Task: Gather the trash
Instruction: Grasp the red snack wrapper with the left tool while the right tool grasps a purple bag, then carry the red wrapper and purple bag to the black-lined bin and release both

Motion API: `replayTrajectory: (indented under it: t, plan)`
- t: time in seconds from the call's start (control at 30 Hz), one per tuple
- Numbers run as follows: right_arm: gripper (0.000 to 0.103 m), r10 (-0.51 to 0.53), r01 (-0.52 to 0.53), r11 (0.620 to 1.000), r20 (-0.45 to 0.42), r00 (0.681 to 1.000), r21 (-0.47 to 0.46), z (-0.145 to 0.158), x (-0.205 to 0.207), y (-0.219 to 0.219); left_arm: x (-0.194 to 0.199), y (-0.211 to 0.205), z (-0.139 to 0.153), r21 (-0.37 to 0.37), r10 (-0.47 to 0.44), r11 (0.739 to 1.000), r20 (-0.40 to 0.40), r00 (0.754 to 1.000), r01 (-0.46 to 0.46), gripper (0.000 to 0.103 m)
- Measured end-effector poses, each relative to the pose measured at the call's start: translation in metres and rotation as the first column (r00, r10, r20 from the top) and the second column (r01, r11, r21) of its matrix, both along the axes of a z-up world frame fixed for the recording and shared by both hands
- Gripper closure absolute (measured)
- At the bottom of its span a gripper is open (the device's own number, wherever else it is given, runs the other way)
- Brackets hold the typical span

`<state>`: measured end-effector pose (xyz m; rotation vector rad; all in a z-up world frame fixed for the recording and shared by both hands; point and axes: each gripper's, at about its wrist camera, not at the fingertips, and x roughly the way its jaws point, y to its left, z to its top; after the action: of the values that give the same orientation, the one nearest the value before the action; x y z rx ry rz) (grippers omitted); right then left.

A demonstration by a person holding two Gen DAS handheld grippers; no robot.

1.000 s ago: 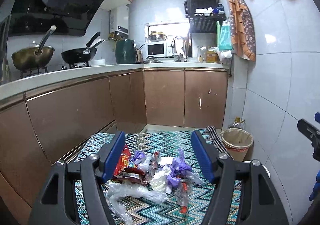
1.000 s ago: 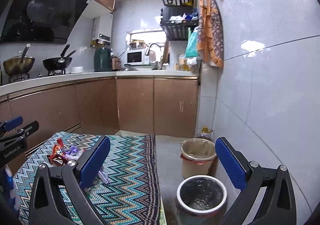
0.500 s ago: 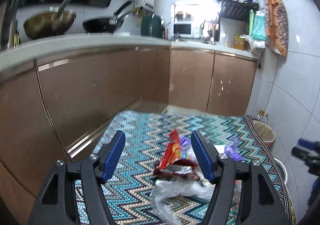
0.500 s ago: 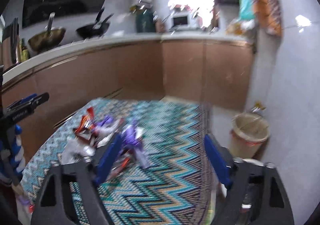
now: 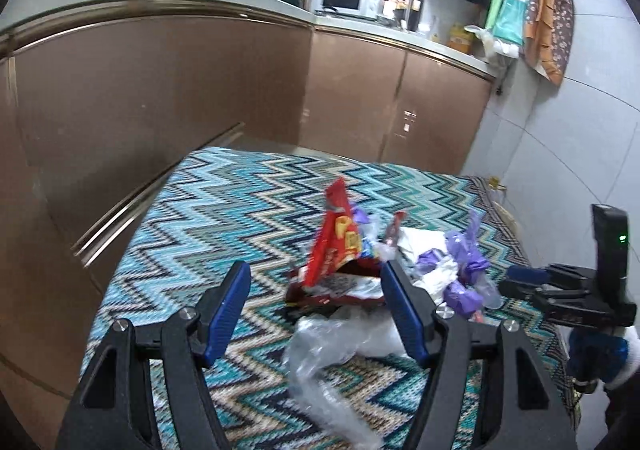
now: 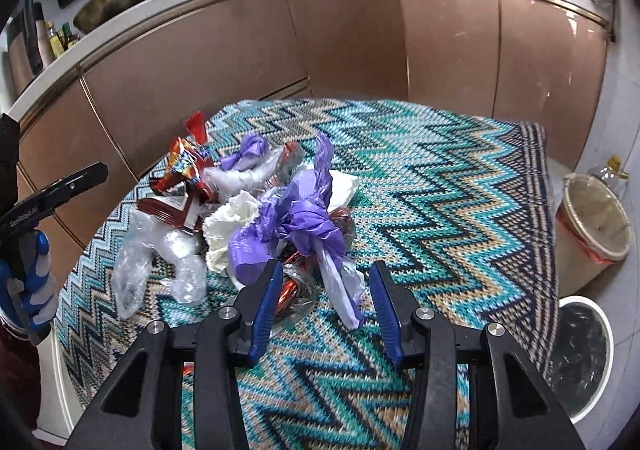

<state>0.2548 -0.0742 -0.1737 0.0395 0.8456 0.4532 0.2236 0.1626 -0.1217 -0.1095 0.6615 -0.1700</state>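
- My right tongs (image 6: 322, 300) point down at the pile of trash (image 6: 256, 209) on the zigzag cloth (image 6: 440, 189).
- Their blue fingers (image 6: 267, 306) have just been closing, but they are still partly open and hold nothing.
- The tail of the purple bag (image 6: 304, 217) hangs down into the gap between those fingers. I think the fingers are not pressing it yet, but the view is too flat to be sure.
- A bit of shiny red foil (image 6: 290, 290) lies just beside the left finger of that pair.
- My left tongs (image 5: 316, 304) are wide open and empty.
- The red snack bag (image 5: 336, 246) sticks up between their fingers, a bit past the tips. It leans nearer the right one.
- A clear plastic bag (image 5: 332, 346) lies on the cloth low between those fingers.
- The purple bag (image 5: 464, 262) and some white paper (image 5: 420, 242) lie off to the right of my left tongs.
- From the left view, my right tongs (image 5: 520, 278) come in from the right edge, close to the purple bag.
- A white bin (image 6: 580, 354) with a black liner stands on the floor by the right edge of the cloth. A tan bin (image 6: 596, 217) stands behind it.
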Motion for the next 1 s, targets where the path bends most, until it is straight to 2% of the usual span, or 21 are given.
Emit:
replayTrajectory:
  t: [0.23, 0.33, 0.4, 0.43, 0.5, 0.57, 0.6, 0.77, 0.93, 1.0]
  plan:
    - [0.058, 0.045, -0.044, 0.999, -0.036, 0.998, 0.013, -0.012, 0.015, 0.001, 0.046, -0.032, -0.007, 0.058, -0.098, 0.993, -0.059, 0.993, 0.101, 0.038]
    - [0.059, 0.057, -0.056, 0.998, -0.048, 0.997, 0.017, -0.016, 0.019, 0.003, 0.065, -0.039, -0.02, 0.074, -0.097, 0.992, -0.11, 0.989, 0.106, 0.038]
    - [0.064, 0.066, -0.065, 0.998, -0.059, 0.996, 0.022, -0.018, 0.022, 0.003, 0.074, -0.041, -0.026, 0.069, -0.092, 0.992, -0.138, 0.986, 0.102, 0.038]
    - [0.066, 0.072, -0.07, 0.997, -0.065, 0.995, 0.026, -0.019, 0.023, 0.002, 0.077, -0.04, -0.029, 0.072, -0.086, 0.993, -0.149, 0.985, 0.097, 0.041]
    - [0.08, 0.085, -0.083, 0.996, -0.078, 0.993, 0.028, -0.022, 0.026, 0.002, 0.082, -0.04, -0.034, 0.058, -0.09, 0.993, -0.176, 0.98, 0.102, 0.074]
    - [0.086, 0.093, -0.091, 0.995, -0.08, 0.992, 0.028, -0.023, 0.026, 0.002, 0.087, -0.037, -0.04, 0.036, -0.084, 0.995, -0.2, 0.976, 0.093, 0.079]
    - [0.091, 0.095, -0.093, 0.995, -0.075, 0.993, 0.03, -0.022, 0.025, 0.0, 0.088, -0.037, -0.041, 0.037, -0.081, 0.995, -0.201, 0.976, 0.09, 0.085]
    - [0.101, 0.073, -0.071, 0.997, -0.046, 0.996, 0.044, -0.012, 0.017, -0.01, 0.08, -0.03, -0.028, -0.034, -0.087, 0.996, -0.166, 0.982, 0.083, 0.089]
    - [0.102, 0.063, -0.063, 0.997, 0.003, 0.998, 0.037, 0.009, -0.001, -0.014, 0.064, -0.017, 0.001, -0.124, -0.086, 0.99, -0.11, 0.99, 0.072, 0.089]
    - [0.102, 0.057, -0.058, 0.997, 0.025, 0.998, 0.043, 0.019, -0.01, -0.016, 0.054, -0.016, 0.013, -0.117, -0.076, 0.991, -0.088, 0.993, 0.066, 0.089]
